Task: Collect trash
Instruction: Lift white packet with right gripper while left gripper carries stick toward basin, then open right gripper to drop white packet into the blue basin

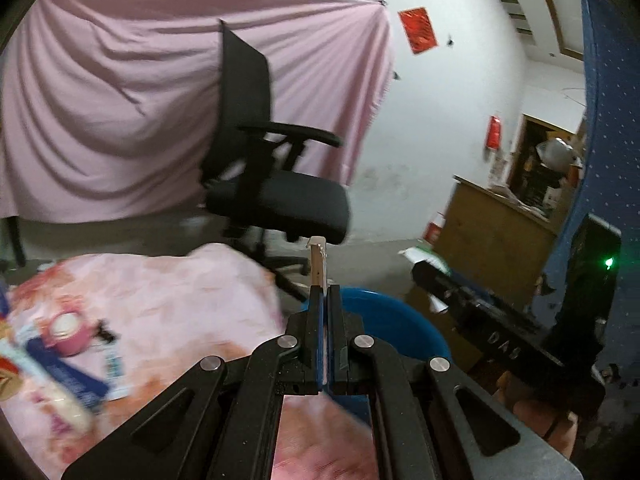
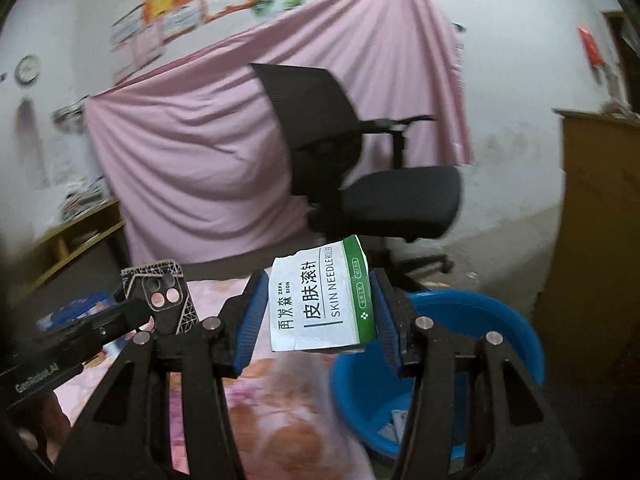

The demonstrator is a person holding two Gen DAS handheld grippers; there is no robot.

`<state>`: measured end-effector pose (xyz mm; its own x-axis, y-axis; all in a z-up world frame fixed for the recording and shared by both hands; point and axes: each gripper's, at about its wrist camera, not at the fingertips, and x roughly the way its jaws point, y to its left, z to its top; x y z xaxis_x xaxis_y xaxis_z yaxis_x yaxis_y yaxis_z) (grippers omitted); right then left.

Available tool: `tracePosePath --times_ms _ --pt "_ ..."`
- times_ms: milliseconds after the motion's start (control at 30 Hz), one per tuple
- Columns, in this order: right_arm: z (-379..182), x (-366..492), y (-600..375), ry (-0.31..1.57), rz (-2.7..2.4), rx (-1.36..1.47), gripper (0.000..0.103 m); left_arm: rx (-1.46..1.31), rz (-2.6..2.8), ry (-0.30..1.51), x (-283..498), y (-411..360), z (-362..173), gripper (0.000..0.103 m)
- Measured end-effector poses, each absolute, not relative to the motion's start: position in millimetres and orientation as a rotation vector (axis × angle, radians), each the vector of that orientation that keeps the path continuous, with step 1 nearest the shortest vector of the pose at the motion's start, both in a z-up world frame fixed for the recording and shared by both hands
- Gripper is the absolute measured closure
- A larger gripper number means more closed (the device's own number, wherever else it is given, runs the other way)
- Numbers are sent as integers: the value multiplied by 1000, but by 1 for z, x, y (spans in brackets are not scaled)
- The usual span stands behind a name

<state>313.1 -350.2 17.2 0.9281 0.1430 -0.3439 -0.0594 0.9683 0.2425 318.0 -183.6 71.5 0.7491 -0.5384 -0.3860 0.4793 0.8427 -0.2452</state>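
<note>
My left gripper (image 1: 324, 292) is shut on a thin phone case (image 1: 318, 260), seen edge-on in its own view; the right wrist view shows the case's black patterned back (image 2: 170, 296) at the left. My right gripper (image 2: 320, 304) is shut on a white and green "Skin Needle Roller" box (image 2: 322, 300), held above the near rim of a blue plastic basin (image 2: 472, 356). The basin (image 1: 392, 328) also shows just beyond my left fingers. A few scraps lie inside the basin (image 2: 394, 426).
A table with a pink floral cloth (image 1: 152, 312) carries a pink tape roll (image 1: 70, 334), a blue packet (image 1: 68, 372) and other litter. A black office chair (image 1: 276, 184) stands behind, before a pink sheet (image 1: 120, 100). A wooden cabinet (image 1: 492, 232) is at the right.
</note>
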Motion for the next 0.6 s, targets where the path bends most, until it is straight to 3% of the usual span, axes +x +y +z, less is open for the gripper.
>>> tracePosePath --times_ms 333,600 --pt "-3 319 -401 447 -32 346 32 -154 -620 648 369 -250 42 103" --pt "-13 325 -414 493 -64 417 30 -180 -590 755 387 -254 22 100"
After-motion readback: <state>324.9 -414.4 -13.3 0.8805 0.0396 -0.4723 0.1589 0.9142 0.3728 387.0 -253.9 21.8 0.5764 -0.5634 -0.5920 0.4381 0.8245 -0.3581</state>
